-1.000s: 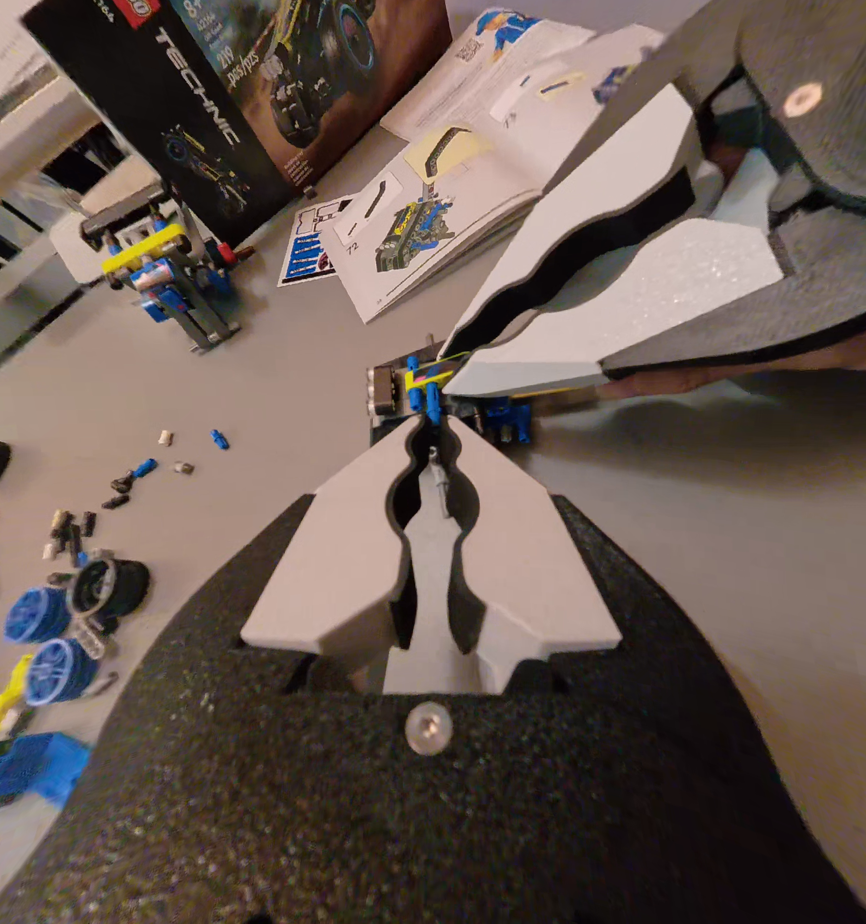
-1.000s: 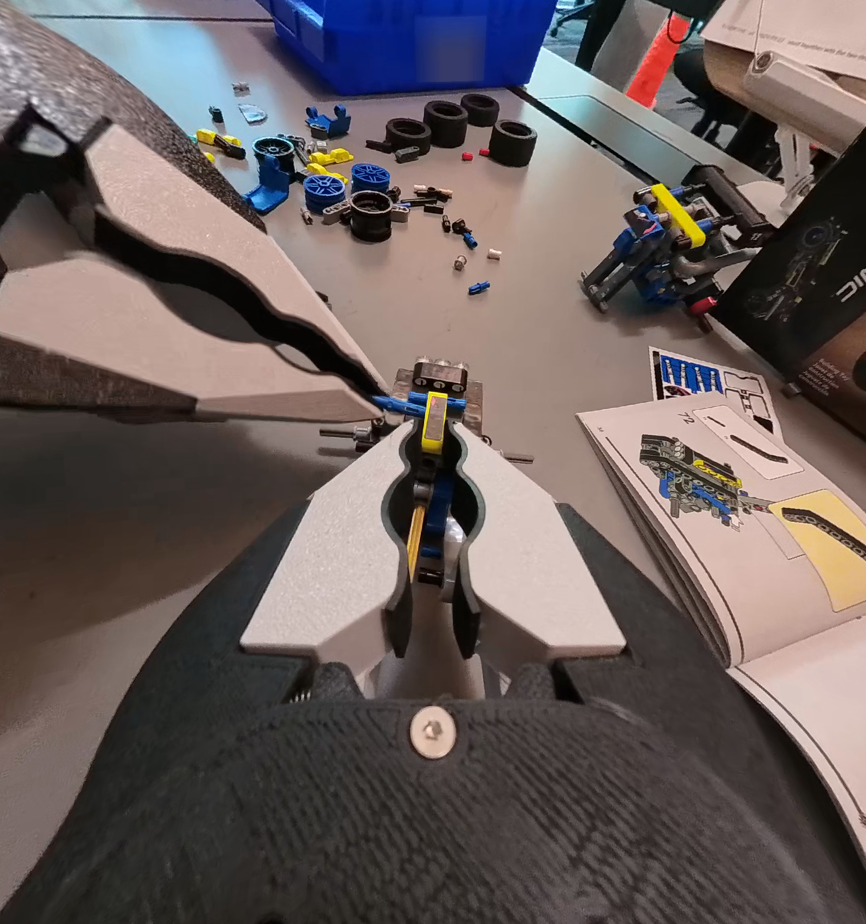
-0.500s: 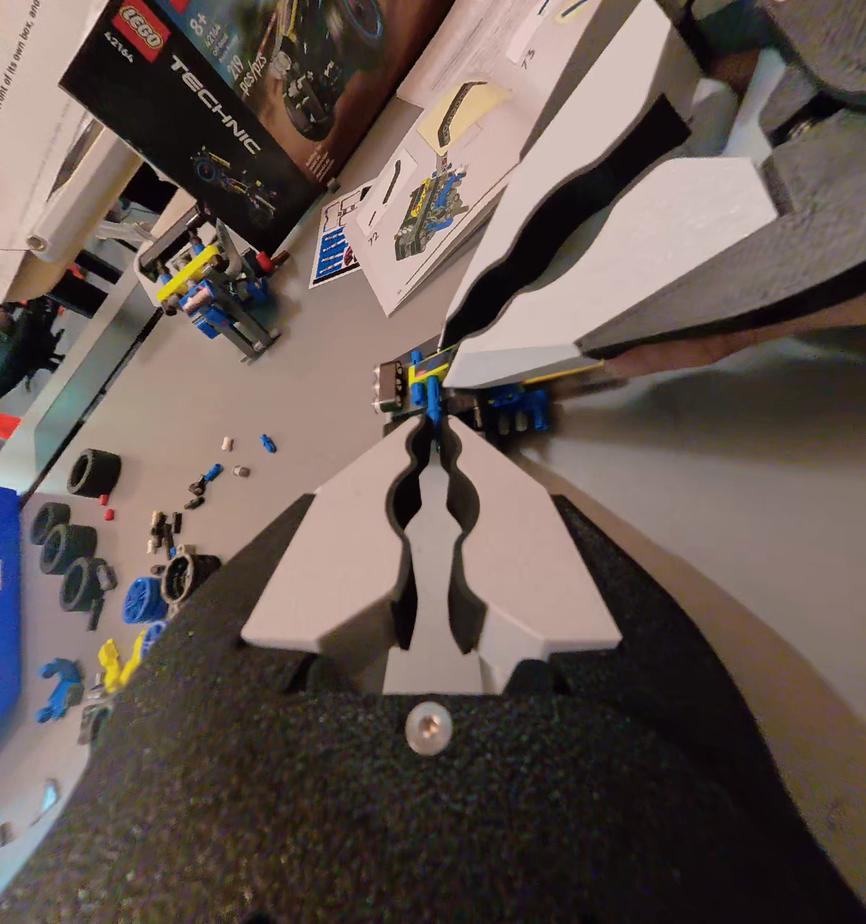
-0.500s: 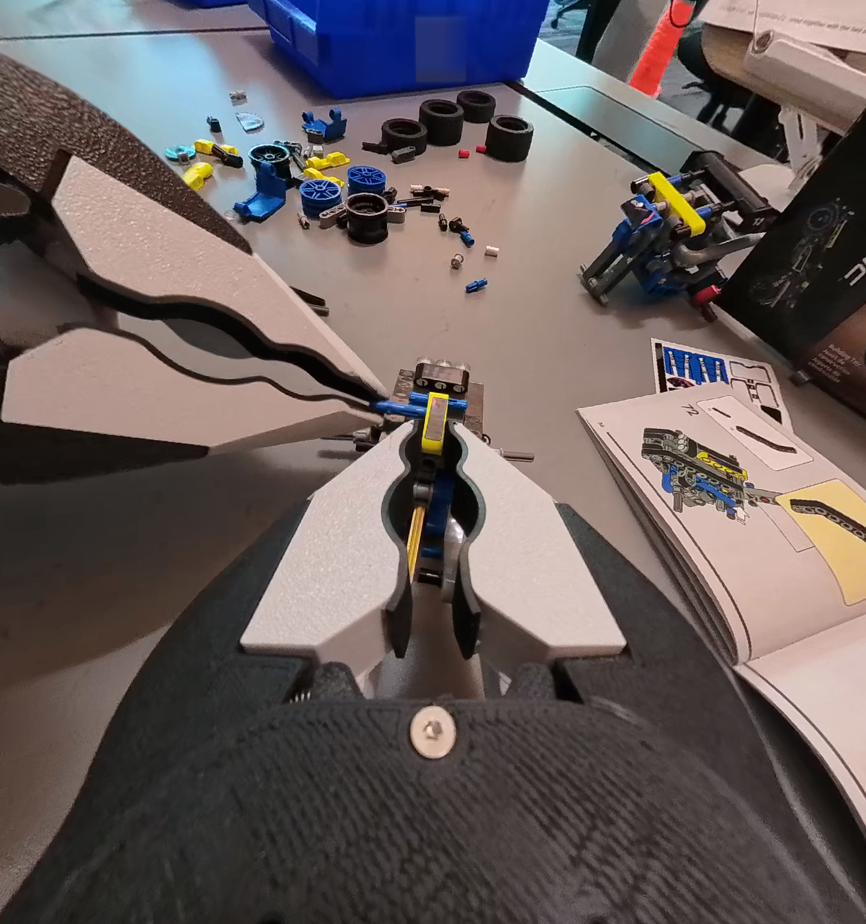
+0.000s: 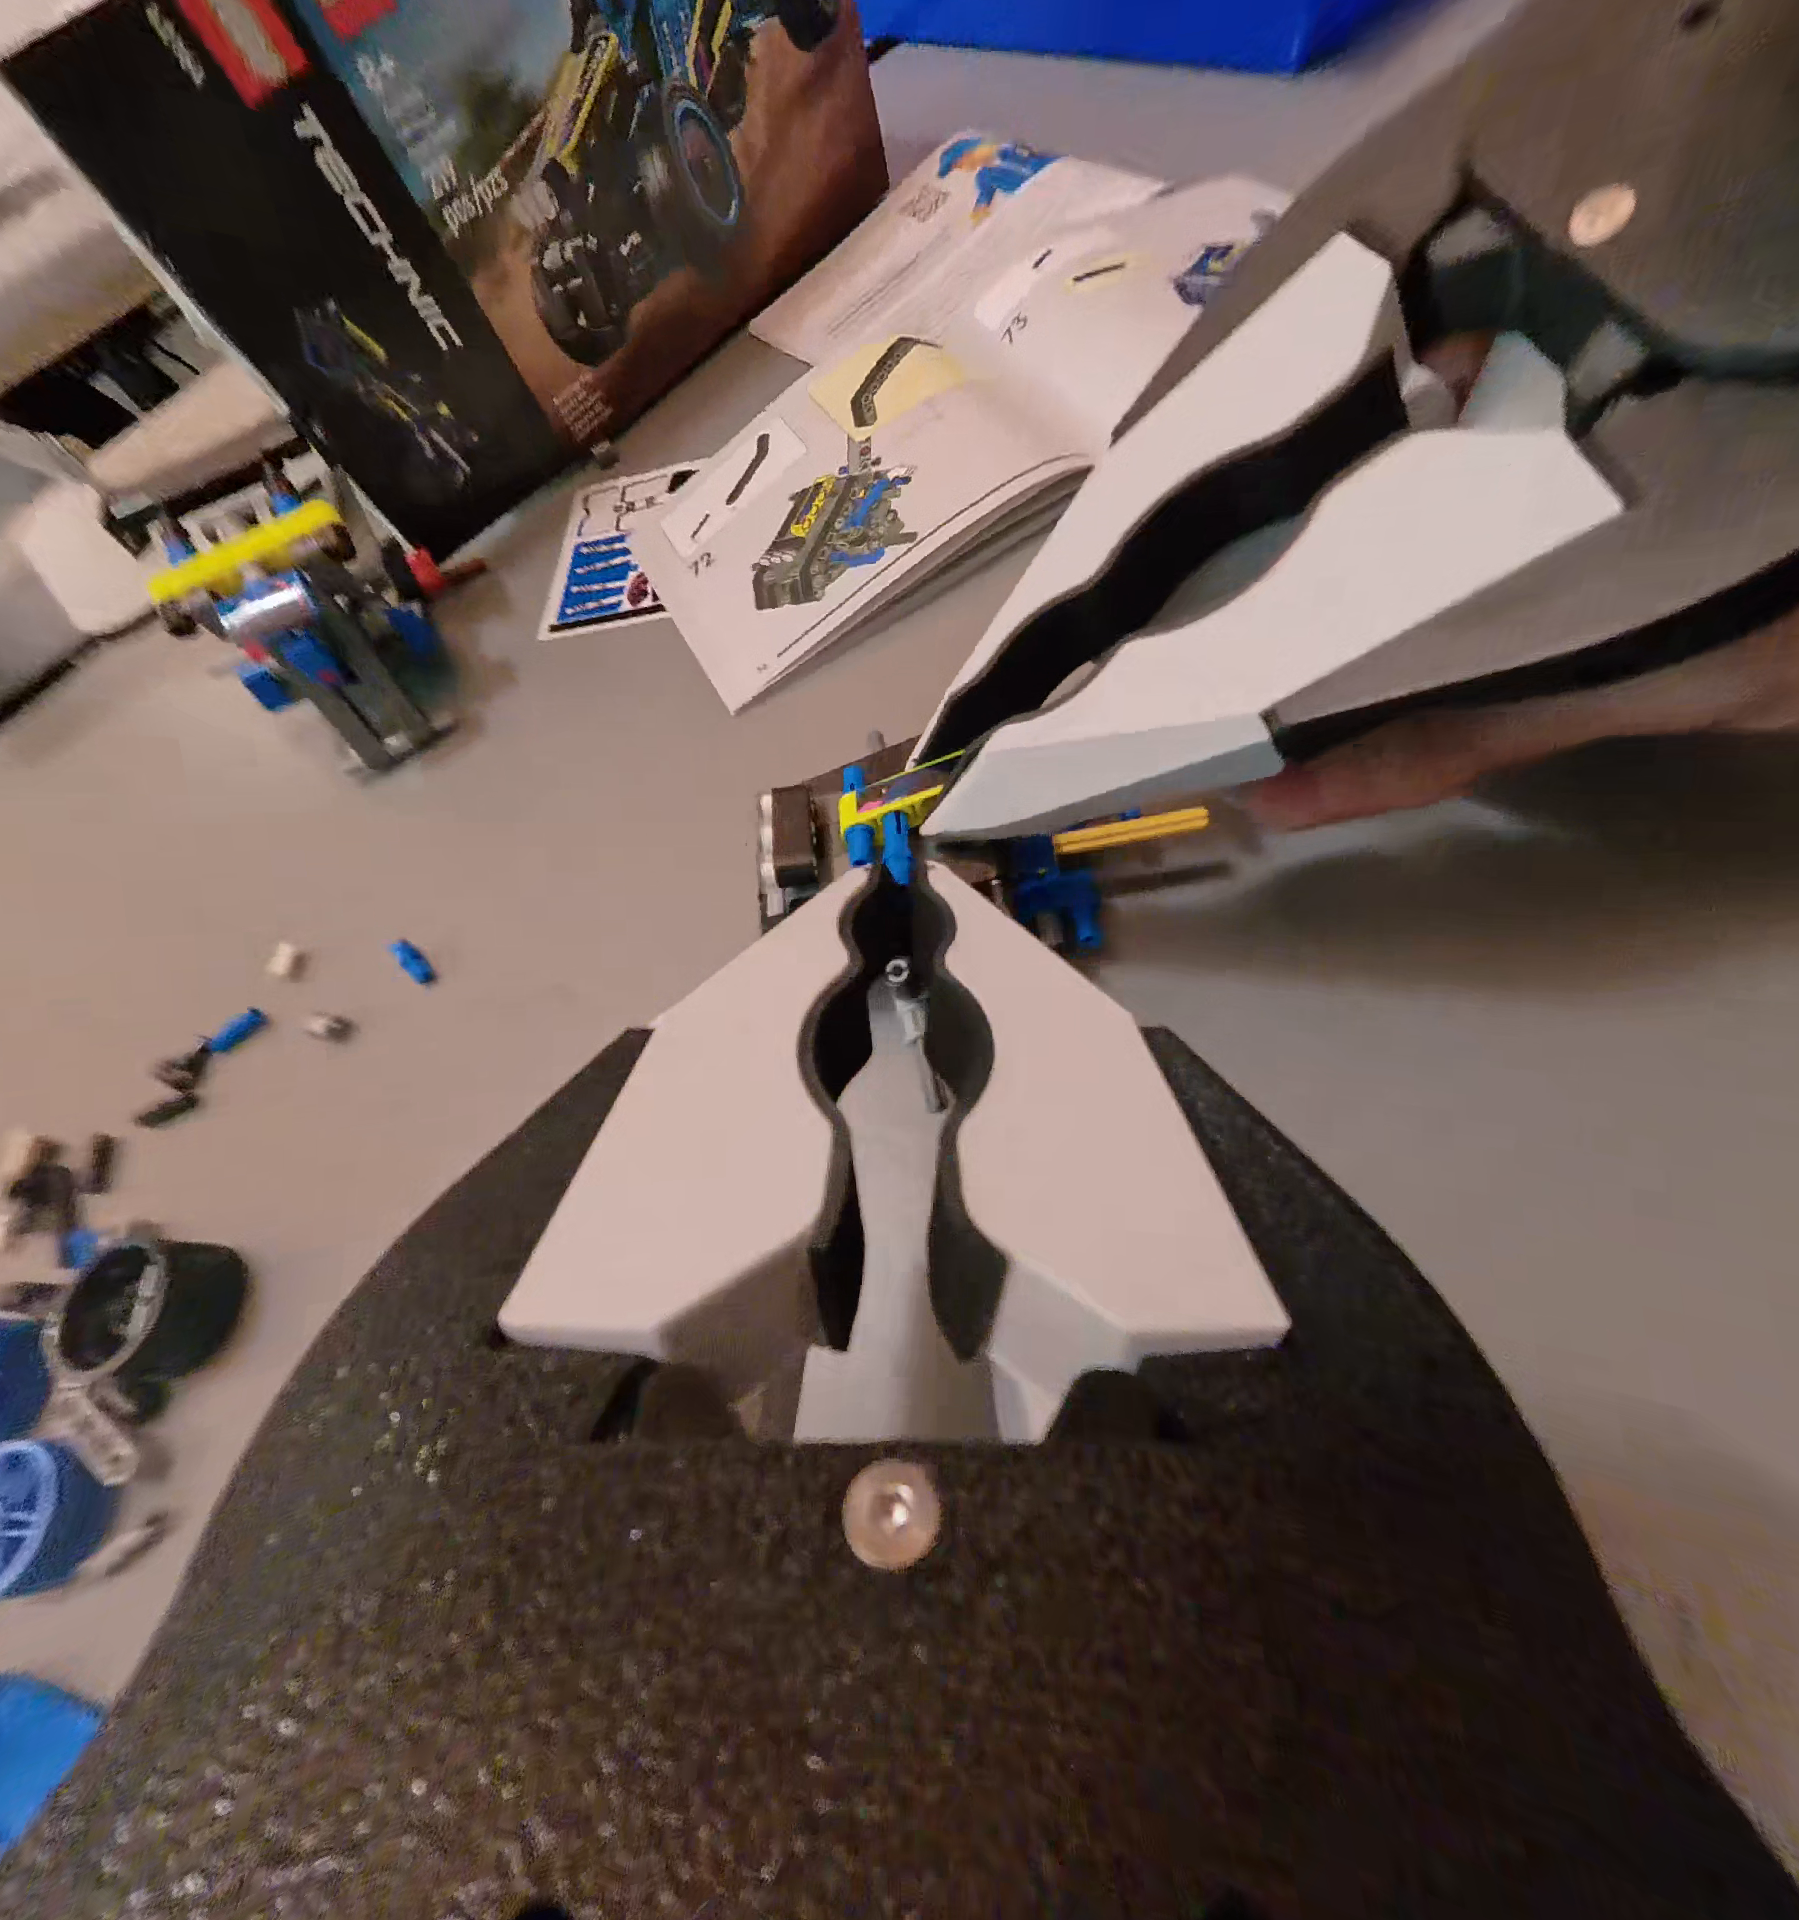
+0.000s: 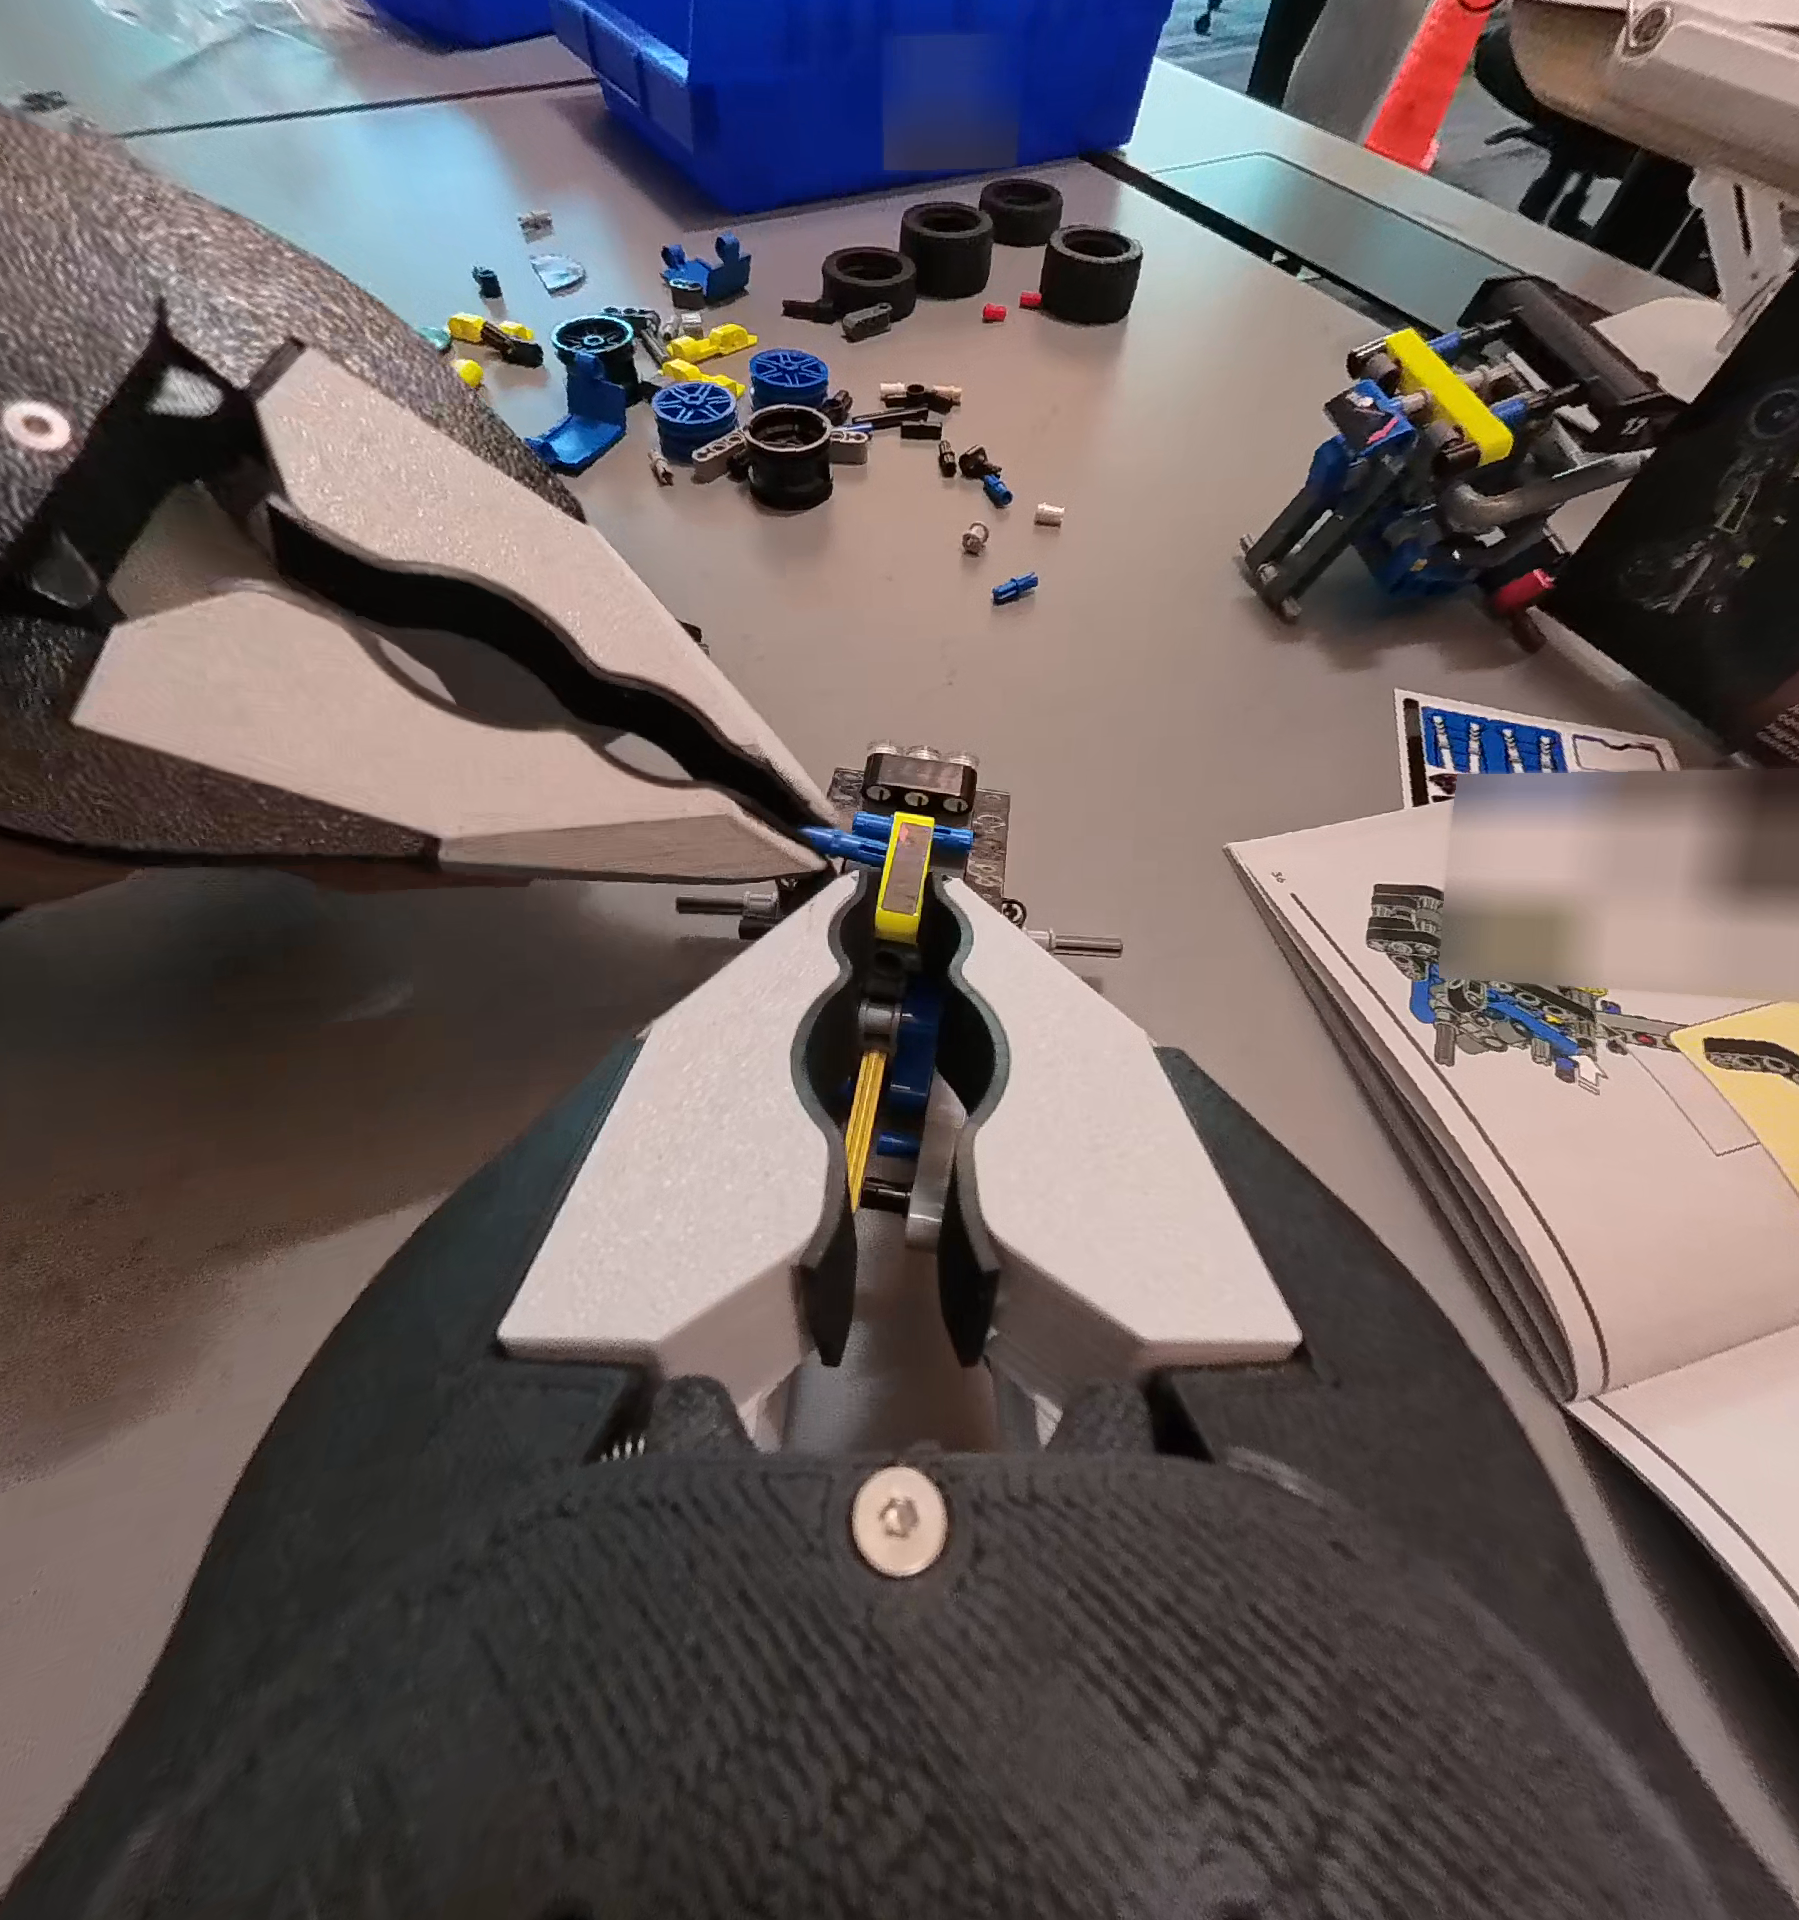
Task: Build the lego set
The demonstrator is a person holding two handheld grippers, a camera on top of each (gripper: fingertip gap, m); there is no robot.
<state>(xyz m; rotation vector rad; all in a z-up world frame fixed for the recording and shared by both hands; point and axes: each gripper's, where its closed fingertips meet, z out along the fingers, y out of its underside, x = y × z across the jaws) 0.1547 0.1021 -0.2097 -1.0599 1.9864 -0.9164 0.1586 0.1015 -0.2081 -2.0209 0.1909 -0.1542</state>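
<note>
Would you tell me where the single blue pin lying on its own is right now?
In the right wrist view the blue pin lies on the grey table, beyond the right gripper, between the loose parts pile and the half-built model.

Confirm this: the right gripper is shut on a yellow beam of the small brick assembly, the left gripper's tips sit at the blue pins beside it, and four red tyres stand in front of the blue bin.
One detail is wrong: the tyres in front of the blue bin are black, not red, as the right wrist view shows. The rest stands: the right gripper is shut on the yellow beam, and the left gripper has its tips at the blue pins.
</note>
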